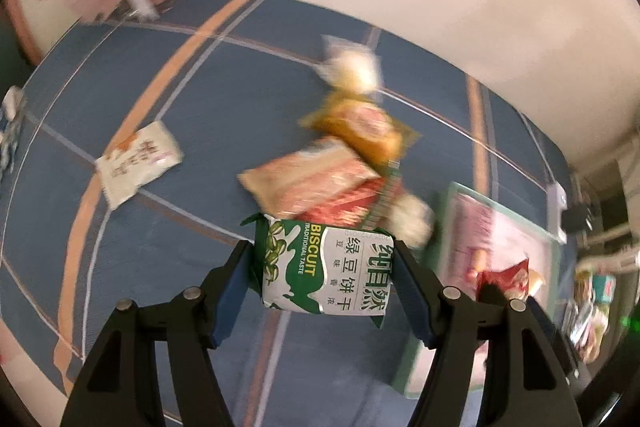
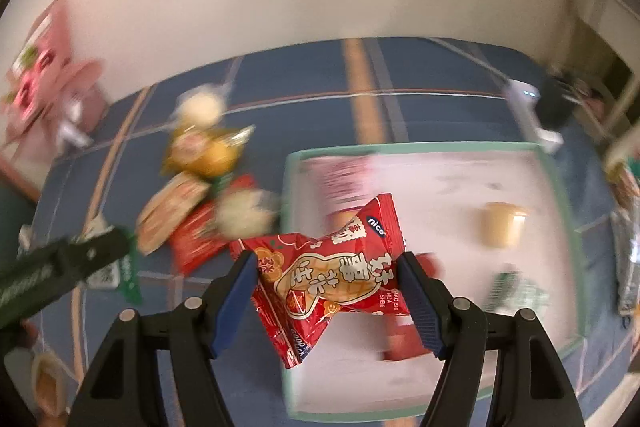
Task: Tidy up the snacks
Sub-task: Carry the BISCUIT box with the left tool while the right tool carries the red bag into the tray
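Note:
My left gripper [image 1: 323,273] is shut on a green and white biscuit packet [image 1: 325,269] and holds it above the blue tablecloth [image 1: 168,227]. My right gripper [image 2: 327,283] is shut on a red peanut snack packet [image 2: 332,273] over the left edge of the green-rimmed tray [image 2: 289,187]. The tray also shows in the left wrist view [image 1: 500,205] at the right. A pile of snack packets [image 1: 328,171] lies beyond the left gripper; it also shows in the right wrist view [image 2: 200,187]. The left gripper [image 2: 60,267] with the green packet shows at left in the right wrist view.
A white packet [image 1: 136,161] lies alone at the left. The tray holds a tan cup [image 2: 502,225], a green packet [image 2: 516,293] and red items. A pink box [image 2: 44,67] stands by the wall. A white device [image 2: 528,107] sits behind the tray. More packets [image 2: 628,227] lie at the far right.

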`<state>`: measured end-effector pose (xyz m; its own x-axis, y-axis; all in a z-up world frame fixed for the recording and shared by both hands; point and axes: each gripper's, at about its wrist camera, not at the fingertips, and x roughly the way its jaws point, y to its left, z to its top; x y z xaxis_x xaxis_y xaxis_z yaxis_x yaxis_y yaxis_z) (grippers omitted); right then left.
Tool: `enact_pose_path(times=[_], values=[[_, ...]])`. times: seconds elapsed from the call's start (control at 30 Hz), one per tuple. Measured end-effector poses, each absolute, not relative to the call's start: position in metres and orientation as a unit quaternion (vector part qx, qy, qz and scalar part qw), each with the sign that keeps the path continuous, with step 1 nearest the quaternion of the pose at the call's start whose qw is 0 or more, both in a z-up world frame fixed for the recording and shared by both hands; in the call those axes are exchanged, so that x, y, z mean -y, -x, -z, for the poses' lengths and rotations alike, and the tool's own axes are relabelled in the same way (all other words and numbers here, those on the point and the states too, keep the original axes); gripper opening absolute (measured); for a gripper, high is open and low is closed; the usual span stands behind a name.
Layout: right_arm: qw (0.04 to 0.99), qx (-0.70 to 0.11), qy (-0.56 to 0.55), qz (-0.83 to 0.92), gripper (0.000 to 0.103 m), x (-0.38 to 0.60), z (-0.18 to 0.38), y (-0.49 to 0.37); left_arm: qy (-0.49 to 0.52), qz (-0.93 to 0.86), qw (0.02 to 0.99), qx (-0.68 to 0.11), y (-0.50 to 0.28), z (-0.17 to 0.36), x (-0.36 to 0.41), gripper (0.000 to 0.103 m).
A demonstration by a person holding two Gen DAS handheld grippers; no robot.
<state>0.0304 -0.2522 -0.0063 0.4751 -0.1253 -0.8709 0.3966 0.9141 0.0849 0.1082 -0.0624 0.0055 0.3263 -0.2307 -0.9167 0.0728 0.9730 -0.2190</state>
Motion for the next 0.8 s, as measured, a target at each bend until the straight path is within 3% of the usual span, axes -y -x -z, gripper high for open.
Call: enact_pose_path(times=[0.33,0.8], values=[[0.814,-0.473,-0.22,0.254,0.074,0.345,0.015,0.012,-0.022,0.207,0.803,-0.559,-0.068,-0.005,0.172,0.07],[0.792,-0.496,-0.247,0.255,0.076,0.36,0.044,0.011,-0.045,0.214,0.767,-0.603,-0.064,0.035,0.195,0.072]])
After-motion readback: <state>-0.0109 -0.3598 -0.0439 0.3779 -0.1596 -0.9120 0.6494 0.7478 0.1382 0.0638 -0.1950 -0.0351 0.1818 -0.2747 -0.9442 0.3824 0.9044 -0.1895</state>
